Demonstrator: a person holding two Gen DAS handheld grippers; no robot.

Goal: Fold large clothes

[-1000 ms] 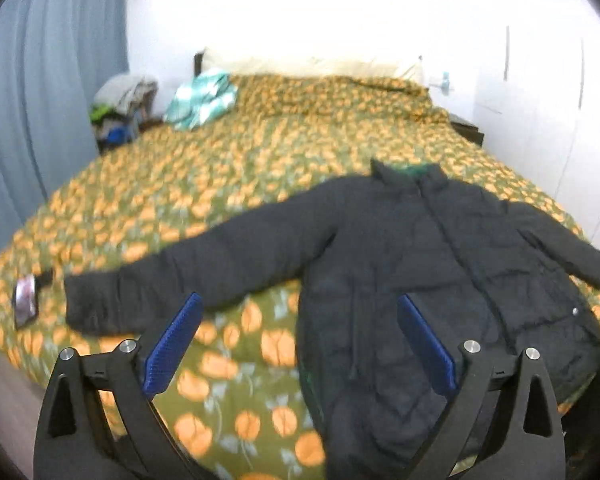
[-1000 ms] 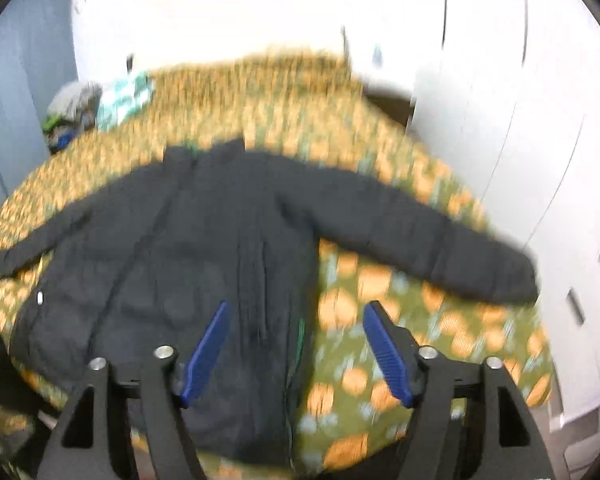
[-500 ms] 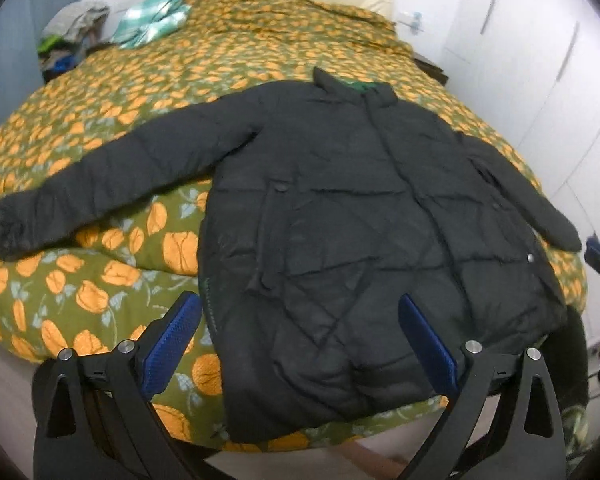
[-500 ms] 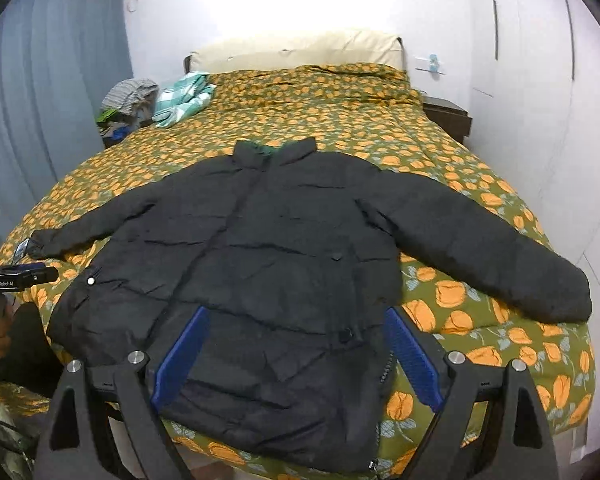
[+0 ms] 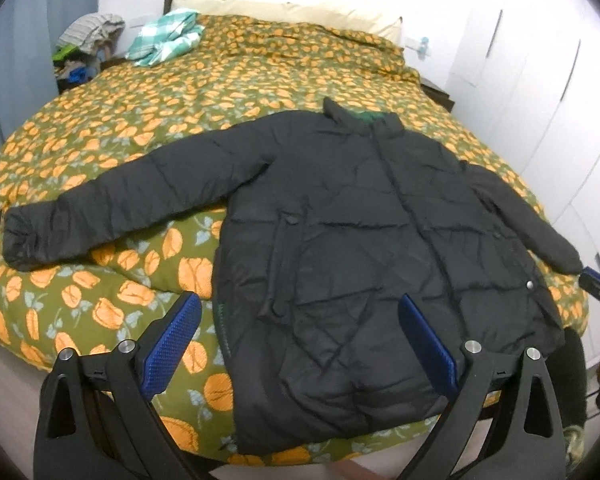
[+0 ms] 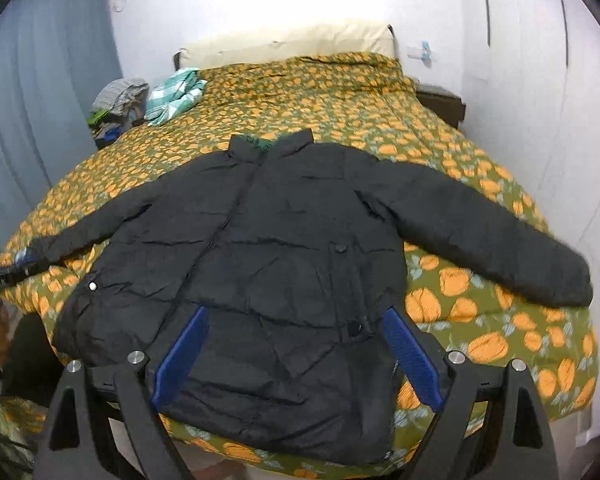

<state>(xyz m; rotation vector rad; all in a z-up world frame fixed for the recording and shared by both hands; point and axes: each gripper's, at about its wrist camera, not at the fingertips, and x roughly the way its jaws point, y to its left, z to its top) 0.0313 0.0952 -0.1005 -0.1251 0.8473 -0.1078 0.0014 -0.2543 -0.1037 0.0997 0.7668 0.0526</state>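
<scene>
On one bed (image 5: 260,80): one black jacket (image 5: 360,240), two sleeves outspread.

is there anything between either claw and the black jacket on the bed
Nothing visible. The black jacket lies spread flat on the bedspread with both sleeves out. The left claw and the right claw are both open, just short of its hem, with only air between.

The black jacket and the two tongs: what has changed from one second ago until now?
Only the views shifted: both tongs swung about, and each now faces the black puffer jacket squarely. Left tongs and right tongs stayed open and took hold of nothing. The jacket stays spread flat on the floral bedspread, both sleeves out, not yet folded.
</scene>
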